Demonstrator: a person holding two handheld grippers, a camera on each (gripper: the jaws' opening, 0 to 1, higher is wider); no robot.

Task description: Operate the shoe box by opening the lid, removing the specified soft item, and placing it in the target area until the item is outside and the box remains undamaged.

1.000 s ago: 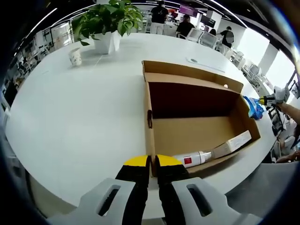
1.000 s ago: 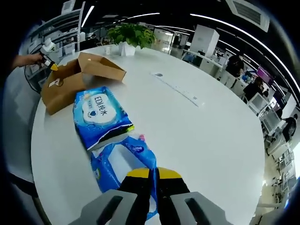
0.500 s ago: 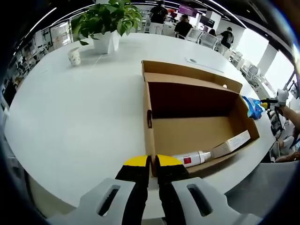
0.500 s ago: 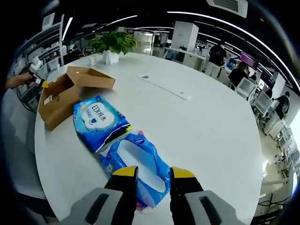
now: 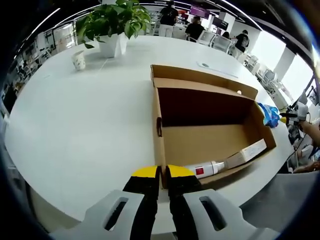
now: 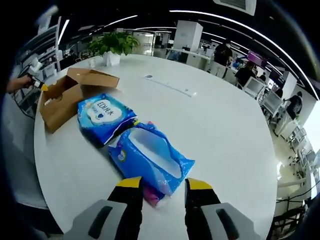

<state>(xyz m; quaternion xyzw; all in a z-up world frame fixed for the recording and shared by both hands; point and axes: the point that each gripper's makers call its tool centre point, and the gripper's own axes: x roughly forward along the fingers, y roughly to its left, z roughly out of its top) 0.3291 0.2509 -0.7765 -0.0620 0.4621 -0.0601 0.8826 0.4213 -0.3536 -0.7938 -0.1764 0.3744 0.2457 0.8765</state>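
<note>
Cardboard shoe box (image 5: 210,135) is lying open, its wall clamped by the left gripper (image 5: 161,175). Right gripper (image 6: 161,184), jaws apart, is hovering over the blue soft pack (image 6: 150,160) on the table (image 6: 225,130). Tugging the clamped wall risks tearing the box.

shoe box (image 5: 210,135): matt brown cardboard | blue bag (image 6: 150,160): glossy crinkled plastic film | table (image 6: 220,130): smooth white
</note>
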